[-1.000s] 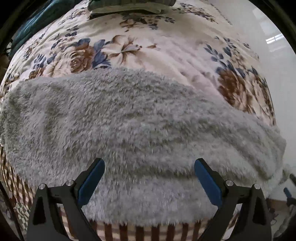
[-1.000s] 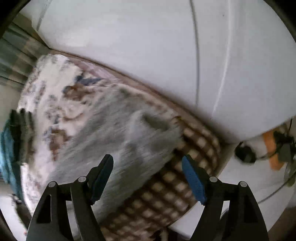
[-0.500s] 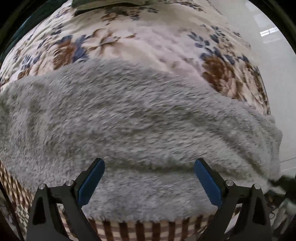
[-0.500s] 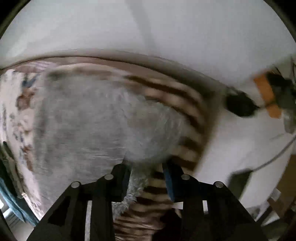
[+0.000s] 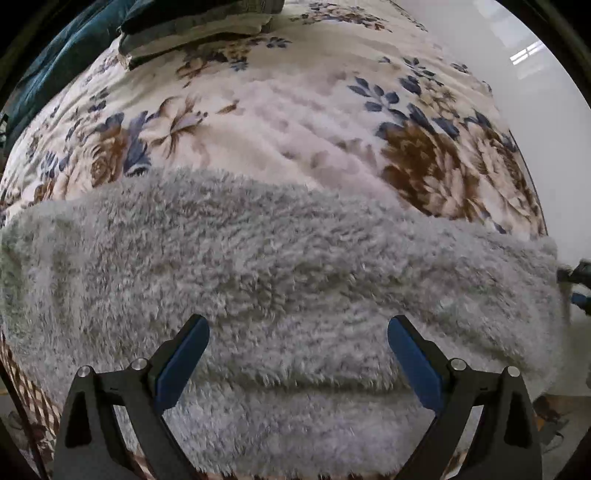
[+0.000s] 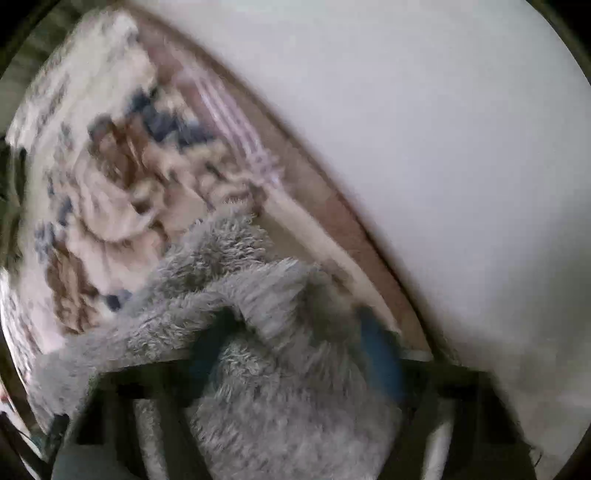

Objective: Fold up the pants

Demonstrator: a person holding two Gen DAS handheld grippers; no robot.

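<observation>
The grey fluffy pants [image 5: 280,266] lie in a wide band across the near edge of a floral bedspread [image 5: 280,122]. My left gripper [image 5: 298,354] hovers over their near edge, fingers wide open and empty. In the blurred right wrist view the pants [image 6: 288,398] bunch up between the blue fingers [image 6: 380,354] of my right gripper [image 6: 291,354], which grips the fabric at the pants' right end and lifts it off the bed. The right gripper shows faintly at the far right of the left wrist view [image 5: 580,280].
Folded dark green and grey clothes [image 5: 192,26] sit at the far end of the bed. A brown checked sheet [image 5: 26,384] hangs below the bedspread. White floor [image 6: 424,129] lies to the right of the bed edge.
My right gripper swung in from open, closed on the right end of the pants and is now pulling the fabric up. My left gripper stayed open and drew back slightly.
</observation>
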